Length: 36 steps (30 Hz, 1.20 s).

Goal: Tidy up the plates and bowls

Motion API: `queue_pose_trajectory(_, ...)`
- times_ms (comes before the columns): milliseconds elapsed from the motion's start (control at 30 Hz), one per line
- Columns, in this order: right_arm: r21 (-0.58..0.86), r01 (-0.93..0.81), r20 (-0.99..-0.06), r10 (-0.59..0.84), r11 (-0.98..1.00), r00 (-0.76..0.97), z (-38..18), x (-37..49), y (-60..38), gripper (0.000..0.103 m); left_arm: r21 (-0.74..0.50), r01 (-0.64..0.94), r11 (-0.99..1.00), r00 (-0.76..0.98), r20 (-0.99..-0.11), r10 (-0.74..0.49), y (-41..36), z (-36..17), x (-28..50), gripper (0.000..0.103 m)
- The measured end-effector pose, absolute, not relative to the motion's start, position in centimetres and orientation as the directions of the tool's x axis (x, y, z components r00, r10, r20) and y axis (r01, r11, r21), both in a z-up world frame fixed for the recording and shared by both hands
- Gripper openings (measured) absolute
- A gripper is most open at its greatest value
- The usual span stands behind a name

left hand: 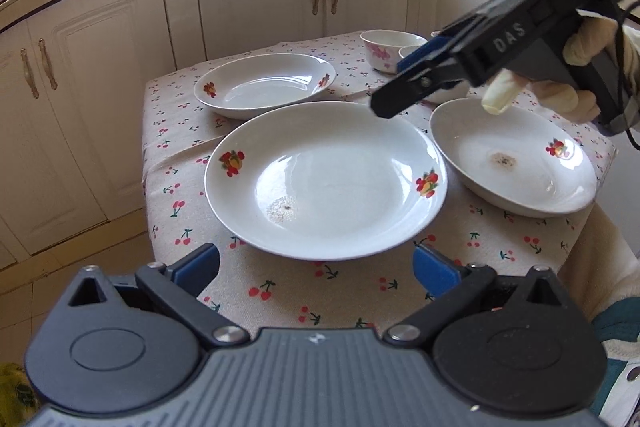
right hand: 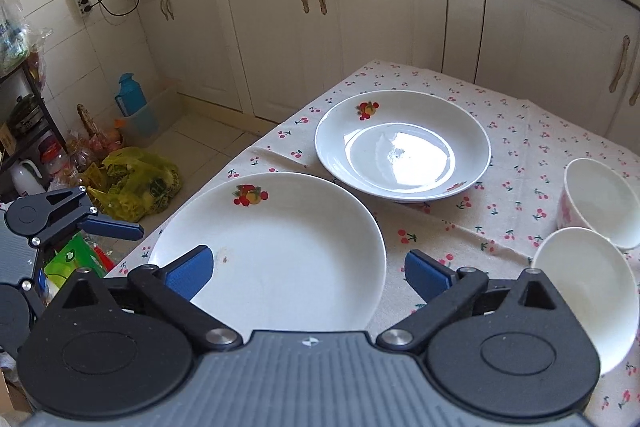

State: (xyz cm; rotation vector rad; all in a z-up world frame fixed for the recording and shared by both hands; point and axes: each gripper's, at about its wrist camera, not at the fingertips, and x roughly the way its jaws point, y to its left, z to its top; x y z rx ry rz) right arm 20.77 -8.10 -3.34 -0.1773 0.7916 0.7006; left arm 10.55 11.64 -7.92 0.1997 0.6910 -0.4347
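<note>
Three white plates with fruit prints lie apart on the cherry-print tablecloth (left hand: pixel 280 291): a middle plate (left hand: pixel 324 179), a far plate (left hand: pixel 264 83) and a right plate (left hand: pixel 512 159) with a brown stain. Two white bowls (left hand: pixel 390 49) stand behind them. My left gripper (left hand: pixel 318 267) is open and empty, just short of the middle plate's near rim. My right gripper (left hand: pixel 396 83) hangs open in the air between the middle and right plates. In the right wrist view it (right hand: pixel 310 273) spans the near plate (right hand: pixel 280 255), holding nothing, with the far plate (right hand: pixel 400 147) and the bowls (right hand: pixel 600 203) beyond.
A gloved hand (left hand: pixel 580 43) holds the right gripper. A finger (right hand: pixel 116 229) of my left gripper shows at the left, off the table's edge. Cabinets (right hand: pixel 360 27) run behind the table. On the floor to the left lie a yellow bag (right hand: pixel 136 183) and a blue flask (right hand: pixel 130 95).
</note>
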Motion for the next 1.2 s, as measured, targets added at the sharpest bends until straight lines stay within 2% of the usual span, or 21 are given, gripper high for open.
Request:
queue_pose_trajectory(200, 0.031, -0.618, -0.669, 0.476, 0.785, 0.571, -2.3, 15.5, -11.7, 0.103, 0.024, 0.357, 0.934, 0.762, -0.586, -0.277, 10.3, -5.7, 7.9, 0.102)
queue_pose_trajectory(467, -0.024, -0.566, -0.655, 0.415, 0.824, 0.632, -3.2, 8.1, -17.7, 0.103, -0.076, 0.309, 0.948, 0.805, -0.509, -0.303, 7.6, -4.3, 6.3, 0.102)
queue_pose_trajectory(767, -0.043, -0.524, -0.674, 0.363, 0.850, 0.644, -6.2, 4.0, -22.0, 0.103, -0.039, 0.402, 0.915, 0.755, -0.552, -0.355, 3.2, -4.9, 5.8, 0.102)
queue_pose_trajectory(1200, -0.048, -0.531, -0.695, 0.353, 0.846, 0.626, -9.9, 5.7, -22.0, 0.103, -0.011, 0.462, 0.887, 0.696, -0.616, -0.370, 0.8, -5.0, 9.0, 0.102)
